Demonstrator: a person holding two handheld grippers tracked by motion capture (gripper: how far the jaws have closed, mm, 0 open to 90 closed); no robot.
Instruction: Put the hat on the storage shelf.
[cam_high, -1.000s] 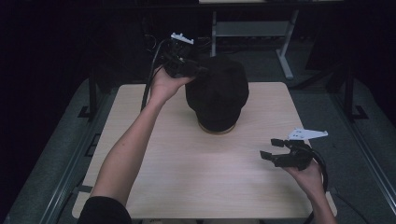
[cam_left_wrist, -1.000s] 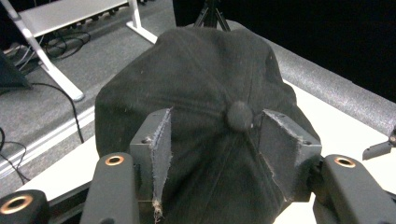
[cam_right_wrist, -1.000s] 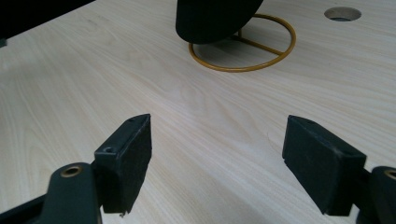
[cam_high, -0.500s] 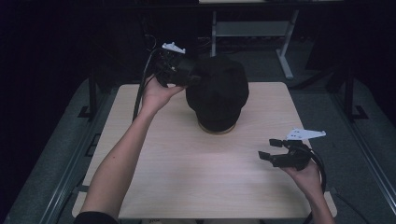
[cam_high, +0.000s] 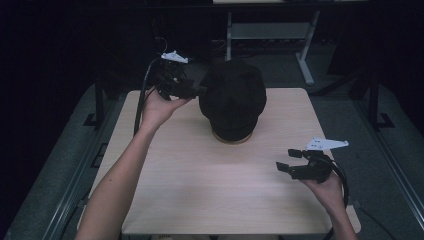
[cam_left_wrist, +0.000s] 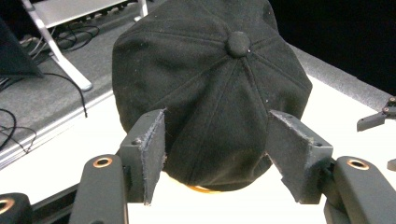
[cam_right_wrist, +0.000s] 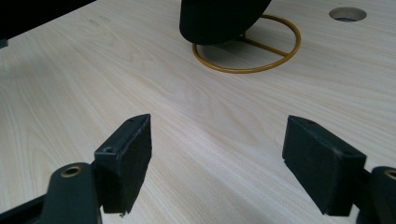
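Observation:
A black flat cap (cam_high: 233, 98) with a top button (cam_left_wrist: 238, 43) sits on a gold wire stand (cam_right_wrist: 247, 49) near the far middle of the wooden table (cam_high: 200, 180). My left gripper (cam_high: 196, 90) is held up at the cap's left side, open, its jaws wide apart and aimed at the cap (cam_left_wrist: 210, 88) without touching it. My right gripper (cam_high: 287, 161) hovers low over the table's right front, open, with nothing between its pads (cam_right_wrist: 128, 158). The cap's lower edge (cam_right_wrist: 219, 18) lies beyond it.
A round hole (cam_right_wrist: 347, 14) is cut in the tabletop past the stand. Behind the table stand a white metal frame (cam_high: 300, 45) and loose cables (cam_left_wrist: 14, 126) on grey floor. The left gripper's cable (cam_high: 142, 97) hangs beside the forearm.
My left gripper has drawn back a little from the cap's upper left and turned level toward its side. The right gripper has barely shifted.

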